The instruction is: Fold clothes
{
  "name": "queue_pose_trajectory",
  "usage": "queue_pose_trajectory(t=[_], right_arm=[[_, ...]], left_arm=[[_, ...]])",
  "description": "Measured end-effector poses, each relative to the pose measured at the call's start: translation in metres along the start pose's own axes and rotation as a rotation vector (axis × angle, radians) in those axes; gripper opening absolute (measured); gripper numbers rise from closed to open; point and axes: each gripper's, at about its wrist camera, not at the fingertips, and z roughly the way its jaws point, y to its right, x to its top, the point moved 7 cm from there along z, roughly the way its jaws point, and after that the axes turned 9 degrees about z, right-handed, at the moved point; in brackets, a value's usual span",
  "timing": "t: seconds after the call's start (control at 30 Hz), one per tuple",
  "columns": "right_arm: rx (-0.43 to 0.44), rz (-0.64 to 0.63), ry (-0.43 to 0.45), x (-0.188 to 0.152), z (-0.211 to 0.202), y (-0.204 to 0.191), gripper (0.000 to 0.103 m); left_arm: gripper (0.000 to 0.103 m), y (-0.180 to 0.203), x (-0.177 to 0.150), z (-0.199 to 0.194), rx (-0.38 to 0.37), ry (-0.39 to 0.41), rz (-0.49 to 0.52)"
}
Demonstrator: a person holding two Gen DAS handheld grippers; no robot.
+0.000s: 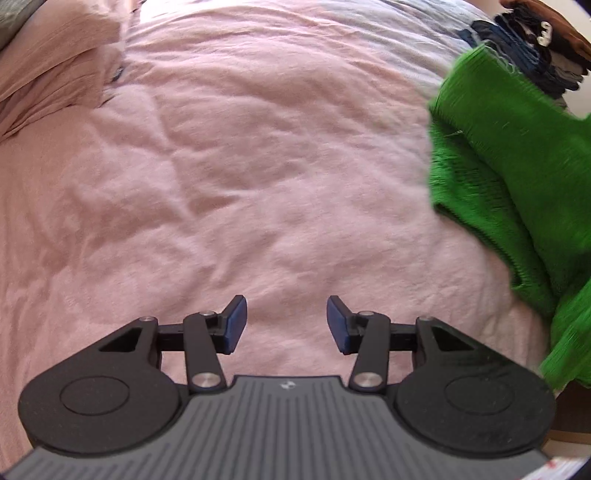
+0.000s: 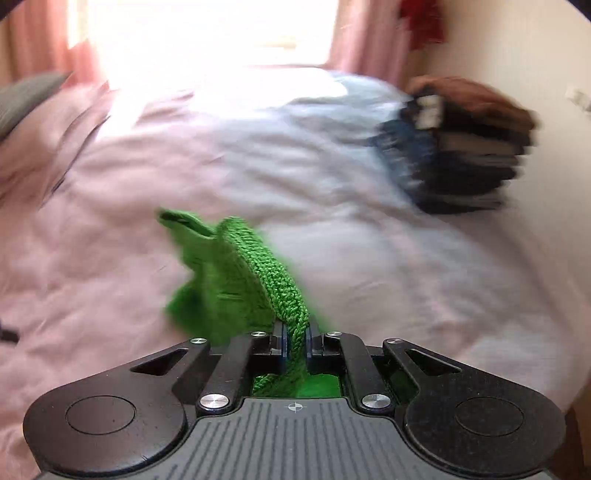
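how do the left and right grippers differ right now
The left gripper is open, its fingers spread wide with nothing between them; the right gripper is shut on the edge of the green sweater. The left one hangs over bare pink bedding, while the right one has green knit bunched in front of it. Both have the same black build and blue-padded fingers.

Blown-out window [image 2: 207,33] glare, motion blur, fisheye-bent edges.
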Motion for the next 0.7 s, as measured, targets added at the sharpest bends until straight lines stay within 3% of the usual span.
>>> queue_pose_trajectory(t=[0.1,0.23,0.3,0.4,0.53,0.7], right_arm=[[-0.113,0.035,0.023,0.027,0.002,0.084,0.004],[-0.216,0.153,-0.136,0.029,0.044,0.187,0.012],[-0.238,0.214,-0.185,0.022,0.064,0.226,0.026],[-0.096,0.349,-0.219,0.021,0.09,0.261,0.054],[0.104,0.404,-0.288,0.027,0.134,0.279,0.059],[0.331,0.297,-0.318,0.054,0.192,0.254,0.061]], left_arm=[[0.042,0.036,0.019,0.003,-0.033,0.027,0.03],[0.048,0.091,0.043,0.013,-0.098,0.052,0.034],[0.053,0.12,0.053,0.023,-0.139,0.057,0.008],[0.053,0.161,0.064,0.042,-0.212,0.047,-0.074],[0.057,0.208,0.076,0.068,-0.313,0.059,-0.232],[0.066,0.222,0.099,0.097,-0.296,0.124,-0.427]])
